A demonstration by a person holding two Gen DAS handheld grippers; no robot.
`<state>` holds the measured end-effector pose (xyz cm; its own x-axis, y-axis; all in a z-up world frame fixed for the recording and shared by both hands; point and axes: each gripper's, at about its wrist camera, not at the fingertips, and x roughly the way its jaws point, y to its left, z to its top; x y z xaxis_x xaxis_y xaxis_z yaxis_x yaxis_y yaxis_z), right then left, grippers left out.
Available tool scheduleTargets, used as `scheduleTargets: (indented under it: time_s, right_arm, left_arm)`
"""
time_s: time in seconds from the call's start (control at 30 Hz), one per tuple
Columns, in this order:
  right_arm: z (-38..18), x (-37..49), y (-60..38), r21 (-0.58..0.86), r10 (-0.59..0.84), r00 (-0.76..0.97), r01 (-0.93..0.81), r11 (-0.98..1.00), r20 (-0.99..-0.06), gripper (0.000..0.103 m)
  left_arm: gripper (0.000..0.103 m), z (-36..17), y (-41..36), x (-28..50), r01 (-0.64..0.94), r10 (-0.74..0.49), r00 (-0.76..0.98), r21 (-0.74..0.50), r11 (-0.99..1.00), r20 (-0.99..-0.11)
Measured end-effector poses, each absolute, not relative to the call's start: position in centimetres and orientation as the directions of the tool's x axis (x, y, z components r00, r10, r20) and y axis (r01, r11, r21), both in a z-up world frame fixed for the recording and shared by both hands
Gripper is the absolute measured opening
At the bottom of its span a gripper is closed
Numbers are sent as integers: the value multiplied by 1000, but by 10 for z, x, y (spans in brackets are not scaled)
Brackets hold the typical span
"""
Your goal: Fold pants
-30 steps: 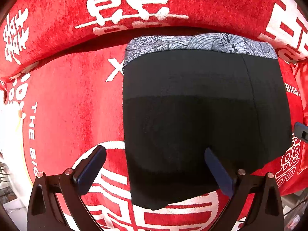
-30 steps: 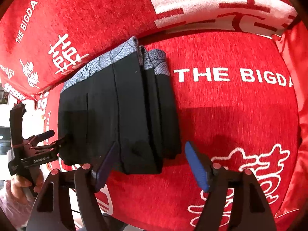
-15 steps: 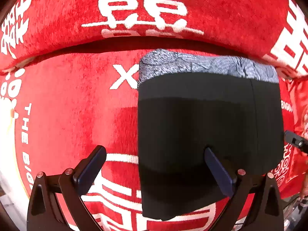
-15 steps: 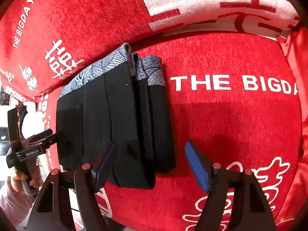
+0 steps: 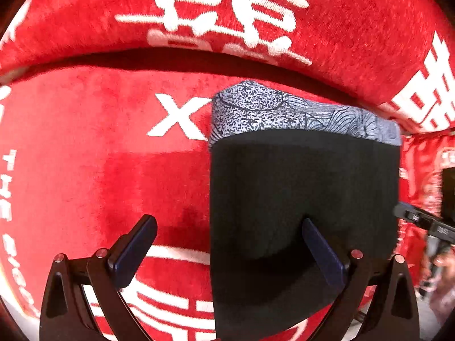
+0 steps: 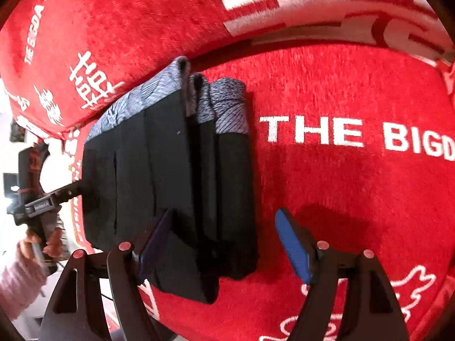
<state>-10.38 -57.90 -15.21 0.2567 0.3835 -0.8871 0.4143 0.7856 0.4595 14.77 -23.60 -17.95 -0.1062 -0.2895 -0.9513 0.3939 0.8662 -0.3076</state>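
The black pants (image 5: 301, 199) lie folded into a compact stack on the red sofa seat, with a grey patterned waistband (image 5: 284, 116) at the far end. In the right wrist view the pants (image 6: 170, 176) show several stacked layers. My left gripper (image 5: 227, 253) is open and empty, its right finger (image 5: 321, 253) over the pants' near end. My right gripper (image 6: 224, 244) is open and empty, straddling the stack's near right corner. The left gripper also shows in the right wrist view (image 6: 65, 196) at the pants' left edge.
The red sofa seat (image 6: 341, 184) carries white lettering, and the red back cushion (image 5: 227, 14) rises just behind the pants. The right gripper's tip (image 5: 421, 221) shows at the right edge of the left wrist view. The seat's front edge runs close below both grippers.
Both grippers have drawn back slightly and shifted; the pants sit further right in the left view. The stack itself has not moved. Both grippers stay open.
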Motion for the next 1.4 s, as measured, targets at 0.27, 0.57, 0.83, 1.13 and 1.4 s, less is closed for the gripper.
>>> scheduleTargets:
  time_s: [0.27,0.57,0.83,1.13,1.4]
  right_arm:
    - [-176,-100,-588,628,561,285,390,674,-778,78]
    - [-192,-86,-597,707,619,347,411,576,-705,80]
    - [-187,-88,-596,678,594,335,458,575,-731,59]
    - [-155,-98,-587,747,631,405,425,511,-662,40]
    - [-127,-136,-556,792,664,439,419,444,-605,39]
  left_arm:
    - [102,-211,-228,159,370,-433,-234,-491,789,-871]
    - [103,-216,-246,148,378,-449,-241,-510,773,-860]
    - [82,-196,-251,139,405,-474,-163,-497,768,-865]
    - [57,-148,-248,120,477,-502,-83,-476,739,-861]
    - [57,-123,-215,89,451,-498,-97,-484,750,-862]
